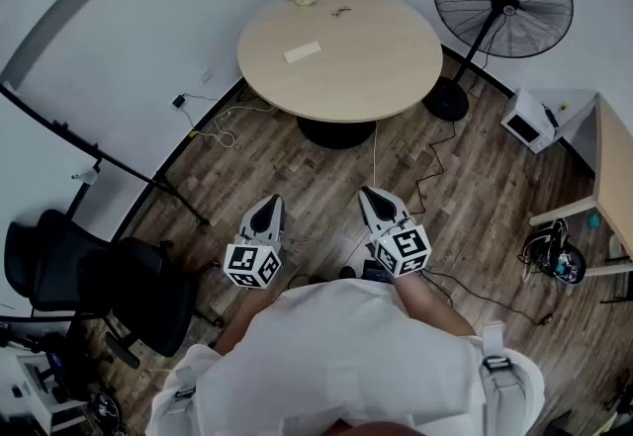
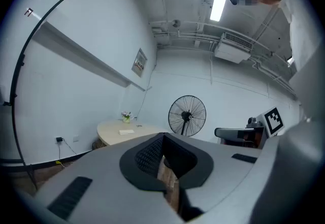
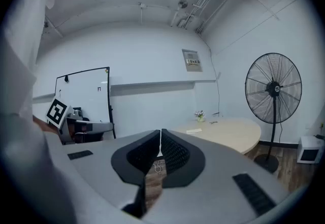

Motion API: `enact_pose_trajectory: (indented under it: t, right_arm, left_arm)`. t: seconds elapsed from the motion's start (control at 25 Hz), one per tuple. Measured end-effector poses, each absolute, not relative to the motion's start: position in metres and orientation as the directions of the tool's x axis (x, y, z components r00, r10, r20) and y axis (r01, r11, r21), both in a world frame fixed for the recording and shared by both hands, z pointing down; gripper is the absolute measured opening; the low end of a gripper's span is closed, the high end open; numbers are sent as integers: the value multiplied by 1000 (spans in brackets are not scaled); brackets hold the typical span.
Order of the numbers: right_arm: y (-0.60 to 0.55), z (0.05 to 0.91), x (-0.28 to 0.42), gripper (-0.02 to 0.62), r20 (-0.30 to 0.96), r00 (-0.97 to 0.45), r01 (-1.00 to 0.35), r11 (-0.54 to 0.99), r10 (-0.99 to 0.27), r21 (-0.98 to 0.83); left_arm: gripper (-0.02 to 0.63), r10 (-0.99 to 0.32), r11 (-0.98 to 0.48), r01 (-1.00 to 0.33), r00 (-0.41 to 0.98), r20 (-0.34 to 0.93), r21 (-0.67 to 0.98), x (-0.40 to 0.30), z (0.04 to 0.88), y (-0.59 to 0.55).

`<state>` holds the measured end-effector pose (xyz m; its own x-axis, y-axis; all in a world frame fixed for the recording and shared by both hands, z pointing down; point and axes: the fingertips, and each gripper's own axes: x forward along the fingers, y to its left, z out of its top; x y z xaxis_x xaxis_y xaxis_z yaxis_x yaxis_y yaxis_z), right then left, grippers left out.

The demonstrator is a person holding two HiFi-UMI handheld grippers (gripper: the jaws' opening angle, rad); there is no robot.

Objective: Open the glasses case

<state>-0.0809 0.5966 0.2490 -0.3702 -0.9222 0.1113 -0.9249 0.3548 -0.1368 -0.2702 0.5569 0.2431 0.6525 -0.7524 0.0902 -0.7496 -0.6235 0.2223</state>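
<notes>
Left gripper (image 1: 266,215) and right gripper (image 1: 376,204) sit side by side at the person's waist, roughly level, each with its jaws closed tip to tip on nothing. Both point toward the round table (image 1: 396,78), which is well apart from them across bare wood floor (image 1: 326,187). On the table lies a pale flat oblong (image 1: 303,52) — by my reading the glasses case, closed. It is straight ahead, between the two grippers' lines and slightly nearer the left one. Its long axis runs crosswise to the approach.

Left claw (image 1: 270,201), right claw (image 1: 367,193): closed (both level).
</notes>
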Motion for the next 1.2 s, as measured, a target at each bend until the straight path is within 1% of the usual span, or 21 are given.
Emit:
enact_pose_trajectory:
  t: [0.36, 0.64, 0.76, 1.0, 1.2]
  right_arm:
    - [582, 247, -39, 28, 90, -375, -920, 359, -922, -156]
    - [576, 243, -9, 28, 39, -398, -910, 390, -916, -141]
    - [574, 248, 8, 28, 40, -398, -911, 390, -916, -138]
    - [547, 266, 36, 28, 51, -364, -921, 352, -930, -167]
    - [504, 283, 46, 28, 84, -362, -922, 343, -928, -182]
  left_arm:
    - [14, -717, -669, -714, 693, 73, 204, -230, 233, 551]
    - [12, -722, -668, -725, 686, 89, 166, -203, 232, 544]
    - [14, -726, -664, -731, 680, 97, 157, -192, 232, 538]
    - [14, -717, -683, -726, 687, 119, 77, -180, 230, 511]
    - [14, -706, -690, -717, 697, 127, 102, -166, 248, 460]
